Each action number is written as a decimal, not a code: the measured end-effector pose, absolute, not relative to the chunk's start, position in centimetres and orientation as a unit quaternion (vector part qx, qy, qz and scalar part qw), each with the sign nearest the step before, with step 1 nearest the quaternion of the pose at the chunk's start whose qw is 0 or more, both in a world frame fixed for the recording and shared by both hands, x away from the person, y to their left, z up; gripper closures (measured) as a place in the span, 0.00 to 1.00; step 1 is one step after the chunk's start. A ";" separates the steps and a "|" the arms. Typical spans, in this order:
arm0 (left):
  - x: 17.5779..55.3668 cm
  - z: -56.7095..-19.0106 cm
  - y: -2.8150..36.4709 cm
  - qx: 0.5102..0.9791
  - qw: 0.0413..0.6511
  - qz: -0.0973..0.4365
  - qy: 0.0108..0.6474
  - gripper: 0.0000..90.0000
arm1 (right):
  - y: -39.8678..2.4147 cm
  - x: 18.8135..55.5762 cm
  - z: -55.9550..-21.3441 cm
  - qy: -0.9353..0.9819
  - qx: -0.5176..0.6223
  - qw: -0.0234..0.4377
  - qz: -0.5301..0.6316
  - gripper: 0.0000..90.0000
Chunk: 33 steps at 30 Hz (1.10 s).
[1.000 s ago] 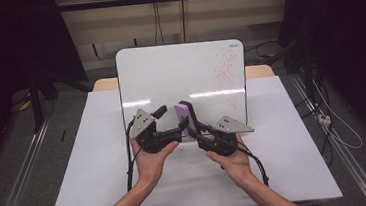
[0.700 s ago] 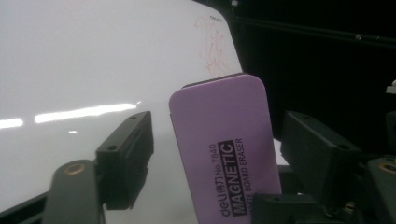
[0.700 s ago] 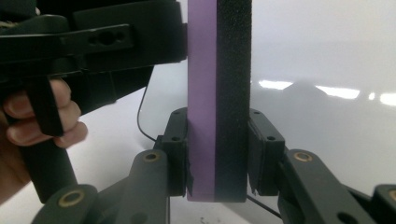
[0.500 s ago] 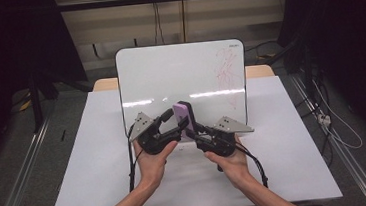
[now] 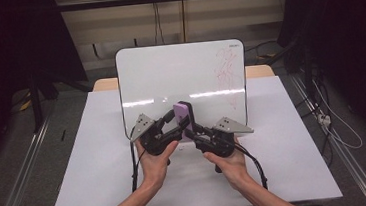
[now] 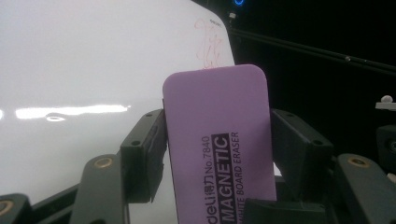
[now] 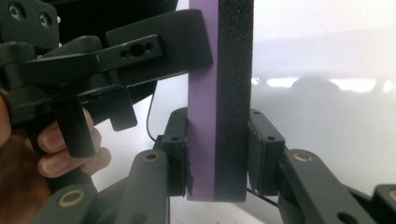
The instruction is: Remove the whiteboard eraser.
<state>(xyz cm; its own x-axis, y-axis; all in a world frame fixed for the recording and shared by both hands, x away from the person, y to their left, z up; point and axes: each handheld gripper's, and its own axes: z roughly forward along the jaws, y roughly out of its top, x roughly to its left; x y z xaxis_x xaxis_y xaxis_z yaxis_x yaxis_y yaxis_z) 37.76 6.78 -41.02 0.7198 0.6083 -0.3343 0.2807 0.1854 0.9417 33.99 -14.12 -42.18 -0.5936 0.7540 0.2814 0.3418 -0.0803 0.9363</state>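
A purple whiteboard eraser (image 5: 183,114) with a black felt side stands upright just above the near edge of the whiteboard (image 5: 158,75), held between both grippers. My left gripper (image 5: 175,126) comes in from the left, shut on the eraser's narrow edges; the left gripper view shows its printed purple face (image 6: 215,140) between the jaws. From the right, my right gripper (image 5: 193,129) is shut across the eraser's thickness lower down, one pad on the purple side, one on the felt (image 7: 233,70). In the right gripper view one finger (image 7: 154,46) of the left gripper lies against the purple side.
The whiteboard lies on a white-covered table (image 5: 87,181) and carries a red scribble (image 5: 228,66) near its far right corner. Metal rails (image 5: 21,172) run along both sides of the table. Cables lie on the floor at the right.
Both grippers have drawn slightly closer together around the eraser, which now stands a little more upright. Its place over the board's near edge is about the same.
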 end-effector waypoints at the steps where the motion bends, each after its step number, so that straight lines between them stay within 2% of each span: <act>1: 37.8 -41.0 6.8 0.627 0.683 0.120 0.355 0.43 | -14.1 34.0 -42.3 0.655 0.420 0.166 0.606 0.72; 11: 37.5 -40.7 6.5 0.635 0.682 0.117 0.343 0.46 | -14.2 33.9 -42.2 0.660 0.415 0.172 0.602 0.71; 15: 37.6 -40.6 6.6 0.638 0.680 0.116 0.342 0.46 | -14.2 33.9 -42.2 0.663 0.417 0.167 0.599 0.66; 16: 37.6 -40.5 6.7 0.638 0.680 0.118 0.342 0.46 | -14.1 33.9 -42.3 0.666 0.414 0.167 0.597 0.63; 17: 37.7 -40.3 6.8 0.638 0.680 0.122 0.341 0.46 | -14.1 33.8 -42.4 0.671 0.415 0.164 0.592 0.54; 24: 38.0 -39.8 7.5 0.636 0.678 0.128 0.345 0.46 | -14.8 33.7 -42.5 0.686 0.417 0.161 0.573 0.32; 25: 38.0 -39.7 7.8 0.641 0.674 0.133 0.342 0.46 | -14.8 33.7 -42.5 0.686 0.417 0.161 0.573 0.32; 27: 38.1 -39.5 8.0 0.647 0.669 0.141 0.337 0.46 | -15.6 33.4 -42.5 0.693 0.422 0.171 0.559 0.21; 32: 38.2 -39.1 8.3 0.652 0.665 0.142 0.337 0.46 | -16.8 33.1 -42.6 0.692 0.432 0.188 0.547 0.13; 33: 38.2 -39.0 8.5 0.661 0.660 0.143 0.327 0.46 | -17.5 33.0 -42.7 0.705 0.428 0.206 0.527 0.09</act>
<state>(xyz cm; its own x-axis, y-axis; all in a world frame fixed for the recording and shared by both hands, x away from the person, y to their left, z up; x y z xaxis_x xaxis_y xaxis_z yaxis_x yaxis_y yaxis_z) 38.16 8.49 -38.97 0.7461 0.6202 -0.2424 0.2437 0.0845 0.9662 33.00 -17.51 -42.69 -0.5482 0.8209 0.1601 0.3864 0.0788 0.9189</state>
